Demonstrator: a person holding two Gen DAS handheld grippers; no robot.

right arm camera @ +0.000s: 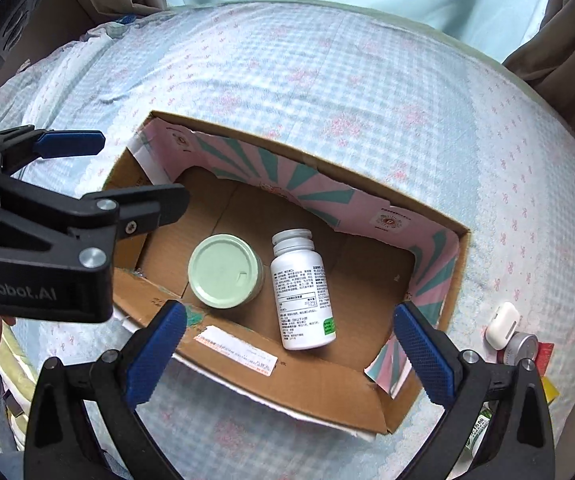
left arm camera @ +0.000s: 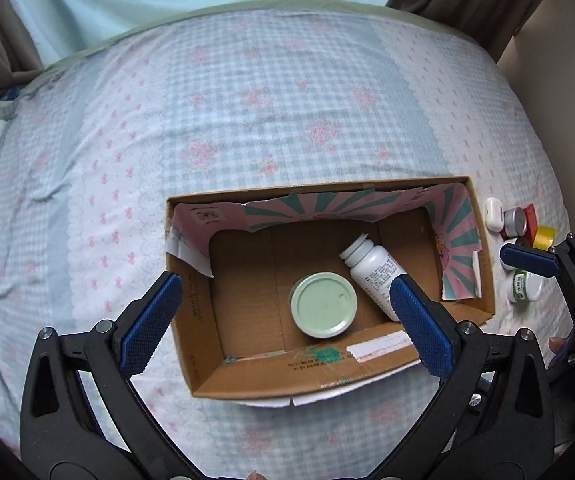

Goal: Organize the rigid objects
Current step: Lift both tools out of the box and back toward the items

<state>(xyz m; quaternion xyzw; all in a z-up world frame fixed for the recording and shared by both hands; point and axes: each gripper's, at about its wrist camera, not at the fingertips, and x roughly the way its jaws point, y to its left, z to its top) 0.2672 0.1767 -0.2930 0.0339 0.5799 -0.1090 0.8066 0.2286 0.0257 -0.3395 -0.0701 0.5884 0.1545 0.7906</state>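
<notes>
An open cardboard box point(left arm camera: 247, 380) point(right arm camera: 327, 384) lies on the bed. Inside it a jar with a pale green lid point(left arm camera: 323, 305) point(right arm camera: 223, 270) stands upright and a white pill bottle point(left arm camera: 375, 270) point(right arm camera: 303, 292) lies on its side beside it. My left gripper point(left arm camera: 283, 300) is open and empty above the box's near side; it also shows in the right wrist view point(right arm camera: 139, 172). My right gripper point(right arm camera: 289, 332) is open and empty above the box's near wall; one of its fingertips point(left arm camera: 527, 258) shows in the left wrist view, over the small items right of the box.
Right of the box lie a white earbud case point(left arm camera: 493, 214) point(right arm camera: 503, 326), a small silver tin point(left arm camera: 515, 222) point(right arm camera: 521, 348), a red piece point(left arm camera: 530, 216), a yellow tape roll point(left arm camera: 545, 238) and a white jar with a green label point(left arm camera: 525, 286). The bed has a blue checked sheet point(left arm camera: 267, 120).
</notes>
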